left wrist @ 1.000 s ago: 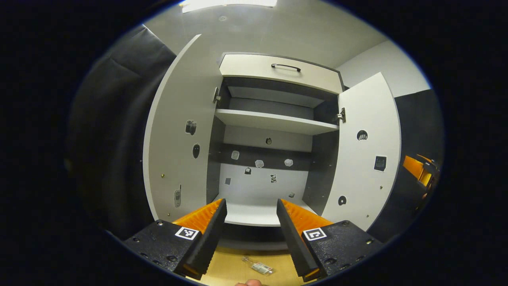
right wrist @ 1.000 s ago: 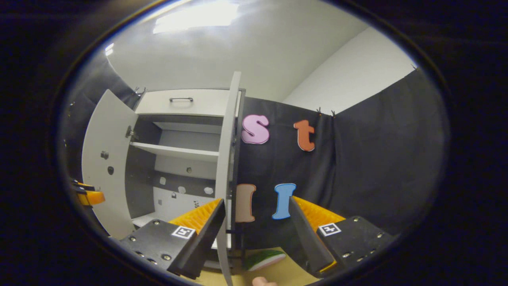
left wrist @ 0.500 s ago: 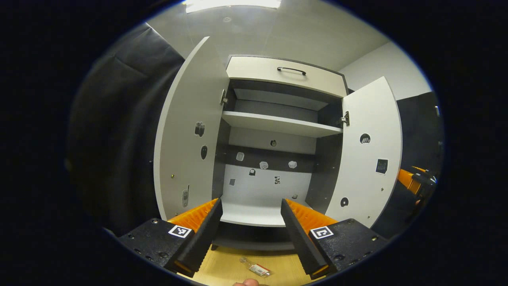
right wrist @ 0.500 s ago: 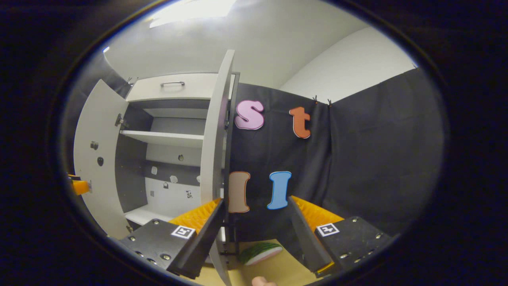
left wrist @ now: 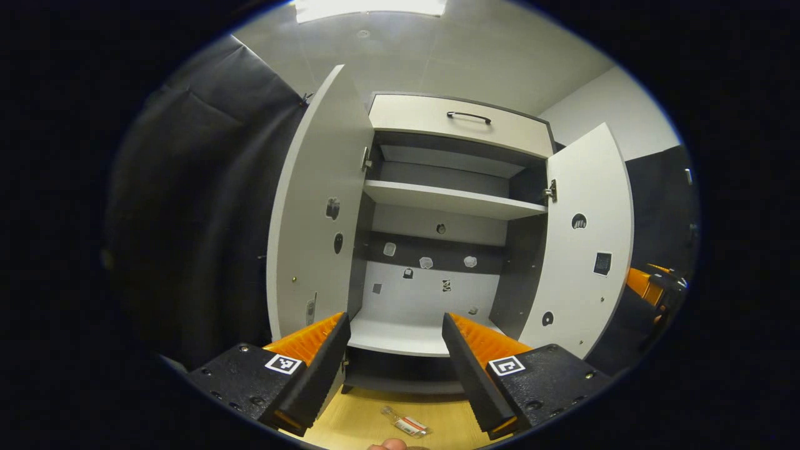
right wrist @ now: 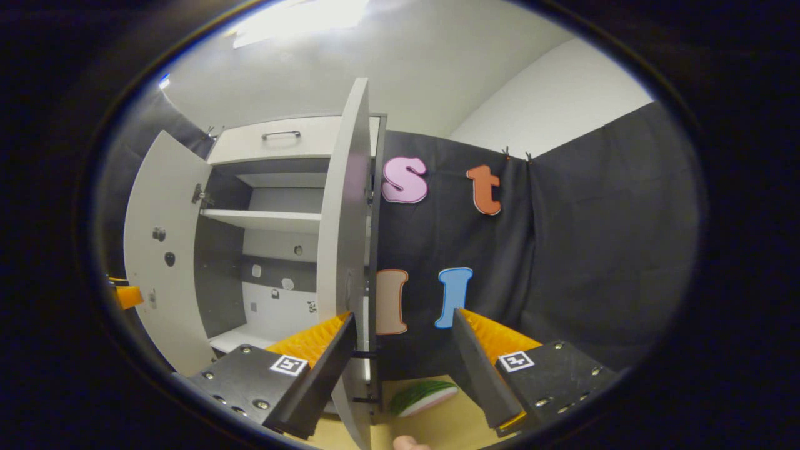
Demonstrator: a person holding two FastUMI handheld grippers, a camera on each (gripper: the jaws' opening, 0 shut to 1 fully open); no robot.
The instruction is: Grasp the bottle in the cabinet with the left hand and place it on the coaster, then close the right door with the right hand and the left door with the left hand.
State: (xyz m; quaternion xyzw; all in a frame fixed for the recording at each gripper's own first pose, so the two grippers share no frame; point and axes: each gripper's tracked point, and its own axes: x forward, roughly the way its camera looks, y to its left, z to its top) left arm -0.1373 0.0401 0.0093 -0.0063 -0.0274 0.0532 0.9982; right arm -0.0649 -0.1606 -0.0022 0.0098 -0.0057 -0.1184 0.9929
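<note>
The bottle (left wrist: 405, 424) was lying on its side on the pale wooden tabletop (left wrist: 356, 422), near the bottom of the left gripper view. It was a small clear one with a red and white label, out in front of the cabinet (left wrist: 437, 250) rather than inside it. I couldn't make out a coaster anywhere, so can't say whether it sat on one.

The cabinet was smooth, flat white panels with dark grey insides, a drawer front on top with a thin curved dark handle (left wrist: 469, 116), one white shelf (left wrist: 450, 200) across the upper part and a white floor board at the bottom. Little stickers dotted the back wall and the insides of both doors. The left door (left wrist: 315, 212) and the right door (left wrist: 584, 250) both stood swung wide open. Black wrinkly cloth hung on either side.

In the right gripper view, the right door (right wrist: 344, 237) showed nearly edge-on, right in the middle, and the left door (right wrist: 159, 250) further off to the left. A green-and-white rounded thing that looked like a watermelon slice (right wrist: 425, 397) sat on the tabletop near the door's foot.

The left hand-held gripper (left wrist: 394, 362) had its fingers spread wide apart, holding nothing, pointed at the lower cabinet opening. The right hand-held gripper (right wrist: 403, 369) was also spread wide and empty, with the door edge showing just beyond its left finger; whether they touched I couldn't tell.
</note>
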